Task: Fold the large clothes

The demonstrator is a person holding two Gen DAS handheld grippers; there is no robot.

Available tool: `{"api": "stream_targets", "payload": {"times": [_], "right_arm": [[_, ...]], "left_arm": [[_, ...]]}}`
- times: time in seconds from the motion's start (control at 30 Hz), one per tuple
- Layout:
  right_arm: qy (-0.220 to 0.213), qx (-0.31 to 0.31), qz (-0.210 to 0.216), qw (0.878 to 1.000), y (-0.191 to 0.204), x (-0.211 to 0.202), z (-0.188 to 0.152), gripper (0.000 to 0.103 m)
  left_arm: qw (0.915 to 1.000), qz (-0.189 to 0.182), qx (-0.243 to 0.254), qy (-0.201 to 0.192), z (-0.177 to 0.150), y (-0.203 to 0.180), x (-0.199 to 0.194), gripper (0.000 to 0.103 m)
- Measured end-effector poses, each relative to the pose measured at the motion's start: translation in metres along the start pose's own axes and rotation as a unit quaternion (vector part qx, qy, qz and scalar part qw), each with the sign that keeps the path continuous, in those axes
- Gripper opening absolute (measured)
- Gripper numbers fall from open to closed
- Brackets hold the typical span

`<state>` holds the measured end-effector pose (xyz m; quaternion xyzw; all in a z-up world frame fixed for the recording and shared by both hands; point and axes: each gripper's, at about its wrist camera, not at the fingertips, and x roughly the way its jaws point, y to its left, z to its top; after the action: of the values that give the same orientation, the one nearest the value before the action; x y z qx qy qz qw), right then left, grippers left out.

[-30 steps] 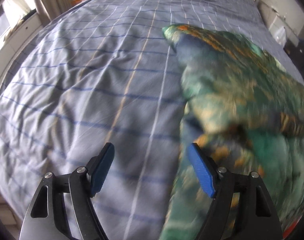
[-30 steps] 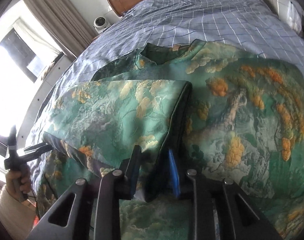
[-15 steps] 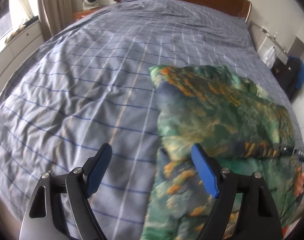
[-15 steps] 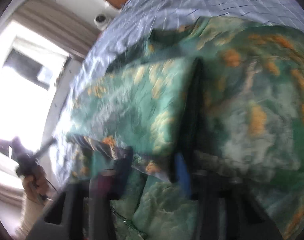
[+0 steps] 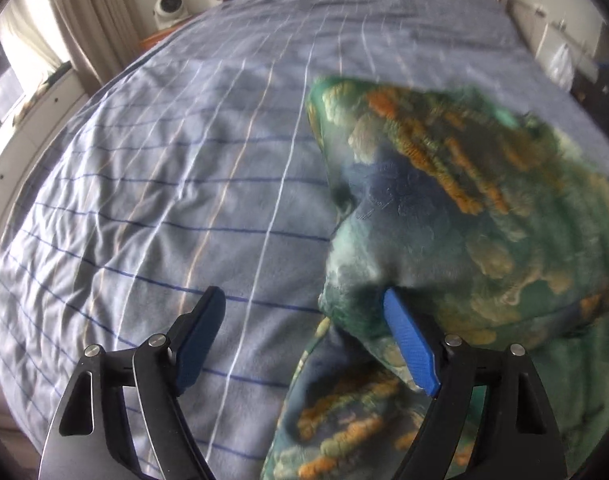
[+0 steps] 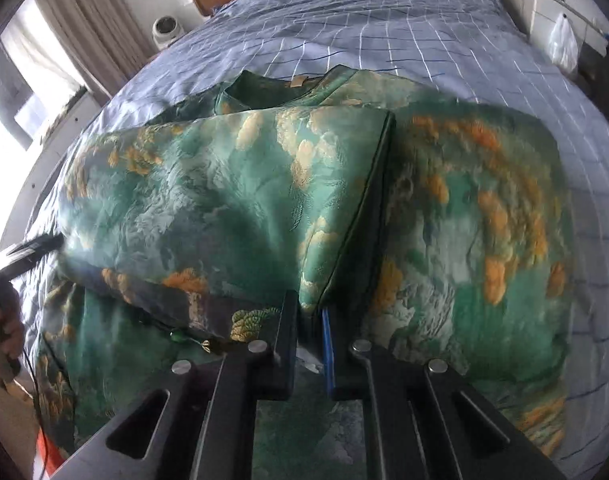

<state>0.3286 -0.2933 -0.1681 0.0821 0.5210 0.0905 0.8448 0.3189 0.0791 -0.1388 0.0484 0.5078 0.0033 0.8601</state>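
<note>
Glossy green brocade garment [image 6: 232, 200], orange-patterned, lies folded on the checked grey bedspread [image 6: 384, 32]. Right gripper [image 6: 309, 320] clenched on its piped corner; left gripper [image 5: 304, 320] released, gaping at the garment's edge.

One green patterned garment [image 6: 232, 200], one checked bedspread [image 5: 164, 200], two grippers and one small fan [image 6: 166, 30].

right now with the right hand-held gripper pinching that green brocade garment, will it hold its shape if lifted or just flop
Probably flop: the green brocade garment sags and drapes in soft folds over the checked bedspread. Its sheen suggests a slick weave, so it may slide in the right hand-held gripper, which is shut on a thin folded edge. It looks light but wide, so unsupported parts would likely trail.
</note>
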Motion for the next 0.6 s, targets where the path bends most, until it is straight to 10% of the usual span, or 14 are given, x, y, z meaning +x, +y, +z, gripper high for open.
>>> {"api": "stream_targets", "payload": {"times": [0.17, 0.6], "right_arm": [[0.0, 0.003, 0.005, 1.0, -0.001, 0.003, 0.004, 0.012], [-0.099, 0.025, 0.055, 0.993, -0.002, -0.07, 0.021, 0.046]], "left_arm": [[0.9986, 0.045, 0.025, 0.016, 0.003, -0.009, 0.025, 0.092], [0.9953, -0.038, -0.03, -0.084, 0.02, 0.028, -0.064, 0.092]]}}
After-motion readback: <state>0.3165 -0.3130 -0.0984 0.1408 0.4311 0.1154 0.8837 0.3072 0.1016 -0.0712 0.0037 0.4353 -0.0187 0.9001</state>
